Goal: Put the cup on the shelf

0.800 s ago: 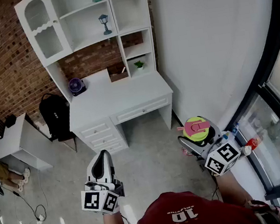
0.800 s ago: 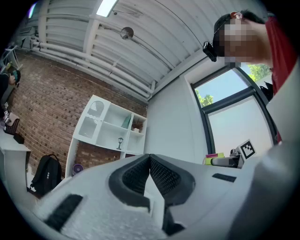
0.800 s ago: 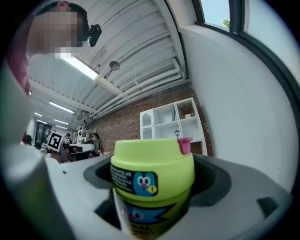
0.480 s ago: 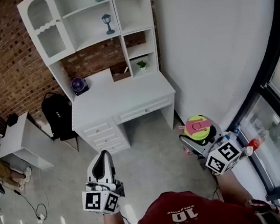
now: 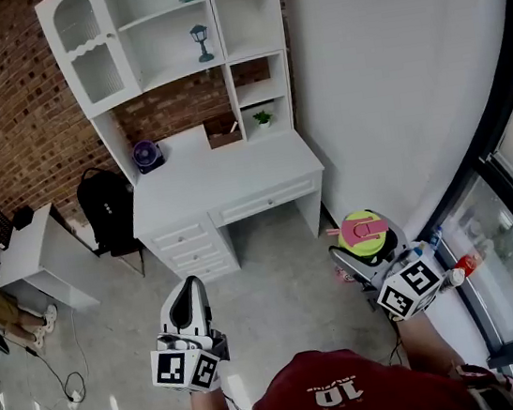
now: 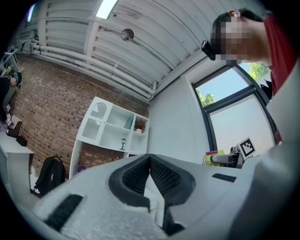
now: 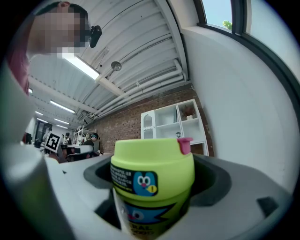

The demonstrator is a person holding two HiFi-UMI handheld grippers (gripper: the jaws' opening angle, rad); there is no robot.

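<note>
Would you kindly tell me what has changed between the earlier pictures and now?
Very little: the white shelf unit has drifted slightly rightward in the head view. Nothing was grasped or released. The right gripper still holds the green cup; the left gripper stays shut and empty.

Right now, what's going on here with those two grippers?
A person holds a gripper in each hand. The right gripper has its jaws closed on an upright lime-green cup with a pink-tabbed lid. The left gripper is shut and empty. The white shelf unit stands ahead above a desk; the cup is not on it yet.
</note>
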